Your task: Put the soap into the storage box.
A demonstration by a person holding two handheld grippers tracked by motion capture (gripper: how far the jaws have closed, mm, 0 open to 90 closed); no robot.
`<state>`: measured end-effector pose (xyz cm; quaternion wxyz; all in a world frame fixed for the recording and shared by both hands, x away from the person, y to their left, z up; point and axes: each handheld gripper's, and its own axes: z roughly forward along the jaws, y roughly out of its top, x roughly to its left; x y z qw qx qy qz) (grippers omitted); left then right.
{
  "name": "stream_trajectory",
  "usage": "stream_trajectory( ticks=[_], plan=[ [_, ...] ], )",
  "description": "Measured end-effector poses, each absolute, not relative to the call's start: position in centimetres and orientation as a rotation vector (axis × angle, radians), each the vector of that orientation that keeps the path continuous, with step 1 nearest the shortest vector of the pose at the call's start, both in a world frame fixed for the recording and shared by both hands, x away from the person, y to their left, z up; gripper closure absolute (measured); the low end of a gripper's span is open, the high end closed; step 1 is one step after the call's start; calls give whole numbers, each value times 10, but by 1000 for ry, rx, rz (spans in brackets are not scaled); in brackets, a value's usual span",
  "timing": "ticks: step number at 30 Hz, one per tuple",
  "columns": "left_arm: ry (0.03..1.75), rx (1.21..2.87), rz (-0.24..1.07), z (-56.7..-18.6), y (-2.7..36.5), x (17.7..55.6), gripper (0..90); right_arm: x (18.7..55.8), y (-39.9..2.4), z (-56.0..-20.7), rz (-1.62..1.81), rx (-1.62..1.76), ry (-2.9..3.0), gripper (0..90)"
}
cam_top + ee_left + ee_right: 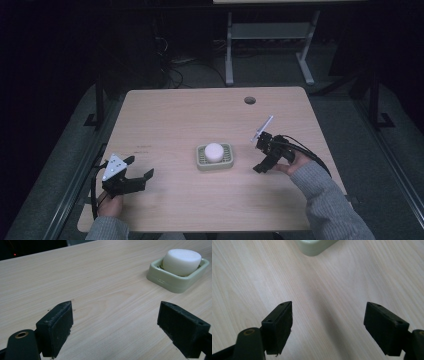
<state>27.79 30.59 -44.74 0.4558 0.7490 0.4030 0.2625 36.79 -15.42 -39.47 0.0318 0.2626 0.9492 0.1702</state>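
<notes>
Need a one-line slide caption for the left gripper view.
Open left gripper faces a white soap bar in its green dish on the wooden table.

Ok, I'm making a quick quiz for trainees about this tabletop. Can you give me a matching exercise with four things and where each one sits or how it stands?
Things:
1. white soap
2. green soap dish
3. left gripper
4. right gripper

Descriptions:
A. open, to the right of the dish
B. lying in the dish
C. open, near the table's front left corner
D. at the middle of the table

Pairs: 1-B, 2-D, 3-C, 4-A
</notes>
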Motion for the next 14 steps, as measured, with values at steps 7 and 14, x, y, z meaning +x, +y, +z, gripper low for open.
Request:
stream_trajectory(
  ticks=[7,14],
  plan=[
    [992,1857,649,-448,305,278,128,356,-169,-403,547,852,2913,228],
    [987,1860,651,-448,305,278,128,343,-181,-412,579,879,2891,228]
  ],
)
